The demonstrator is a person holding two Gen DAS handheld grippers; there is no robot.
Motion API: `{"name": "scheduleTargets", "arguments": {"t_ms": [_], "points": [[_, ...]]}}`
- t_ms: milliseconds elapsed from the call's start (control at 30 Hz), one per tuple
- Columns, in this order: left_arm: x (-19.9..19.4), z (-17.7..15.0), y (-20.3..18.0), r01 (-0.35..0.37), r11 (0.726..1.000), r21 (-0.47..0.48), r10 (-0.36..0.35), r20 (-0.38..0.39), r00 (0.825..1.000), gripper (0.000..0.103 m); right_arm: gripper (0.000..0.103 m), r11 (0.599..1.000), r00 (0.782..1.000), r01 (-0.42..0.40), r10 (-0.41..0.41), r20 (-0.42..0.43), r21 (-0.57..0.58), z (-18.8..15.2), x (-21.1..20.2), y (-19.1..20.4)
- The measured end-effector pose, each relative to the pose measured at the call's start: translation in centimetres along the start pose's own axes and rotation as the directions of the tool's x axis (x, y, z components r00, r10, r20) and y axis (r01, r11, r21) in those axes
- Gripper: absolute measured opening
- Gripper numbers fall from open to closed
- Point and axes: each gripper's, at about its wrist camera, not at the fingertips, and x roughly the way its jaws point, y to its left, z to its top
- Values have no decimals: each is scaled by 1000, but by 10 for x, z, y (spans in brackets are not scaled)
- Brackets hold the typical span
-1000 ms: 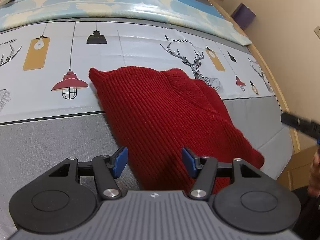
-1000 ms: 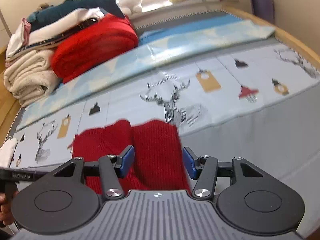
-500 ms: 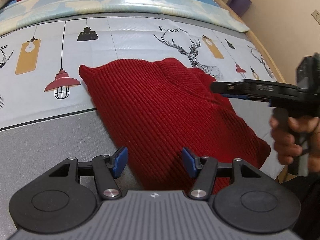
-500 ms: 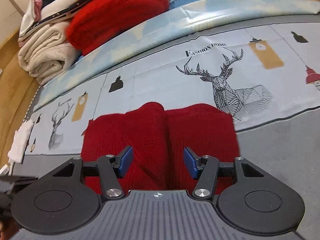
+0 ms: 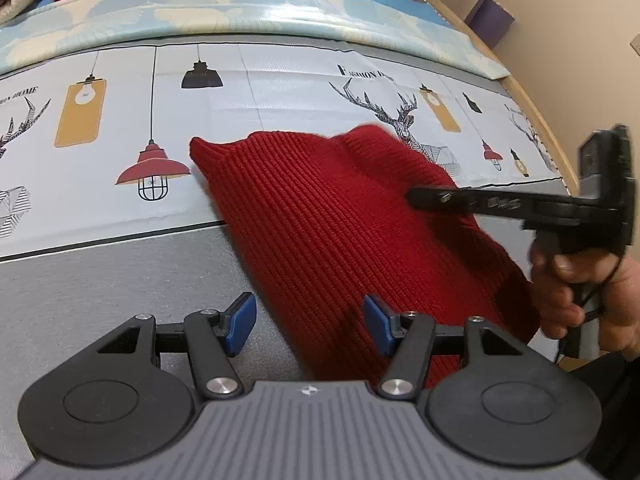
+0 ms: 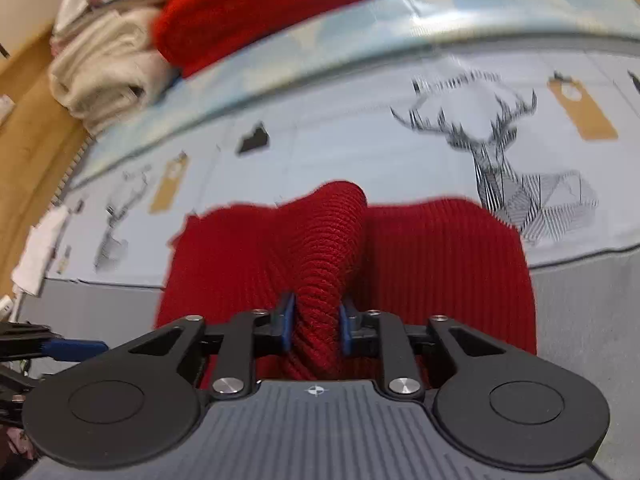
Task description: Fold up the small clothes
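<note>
A red ribbed knit garment (image 5: 344,216) lies folded on the bed, half on the deer-print sheet, half on the grey cover. My left gripper (image 5: 306,322) is open and empty, just above the garment's near edge. My right gripper (image 6: 316,322) is shut on a raised ridge of the red knit garment (image 6: 440,256) and pinches it up from the middle. In the left wrist view the right gripper (image 5: 416,196) reaches in from the right, over the garment's far side.
A stack of folded towels (image 6: 104,68) and a folded red blanket (image 6: 256,8) sits at the head of the bed. A wooden bed frame (image 5: 540,120) runs along the right edge. A small white cloth (image 6: 38,252) lies at the left.
My right gripper has moved down onto the garment and closed on a fold of it. The left gripper has stayed open near the garment's near edge.
</note>
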Motion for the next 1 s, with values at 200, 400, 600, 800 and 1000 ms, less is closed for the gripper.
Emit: {"name": "scheduleTargets", "arguments": {"t_ms": [200, 400, 600, 800, 1000], "points": [[-3, -4, -1, -11, 1000, 2, 11, 4, 1000, 65, 19, 999, 987, -14, 19, 162, -33, 0, -57, 2], [1, -3, -11, -15, 1000, 19, 15, 6, 1000, 65, 19, 989, 985, 140, -144, 99, 42, -13, -65, -34], [4, -1, -17, -7, 1000, -6, 7, 18, 1000, 65, 42, 980, 980, 197, -198, 28, 31, -20, -57, -47], [5, 3, -19, 1, 1000, -3, -1, 35, 999, 65, 44, 998, 992, 32, -24, 123, -61, -22, -102, -36], [13, 7, -30, 80, 997, 3, -80, 19, 997, 65, 51, 952, 987, 37, -82, -135, -305, -60, -69, -34]]}}
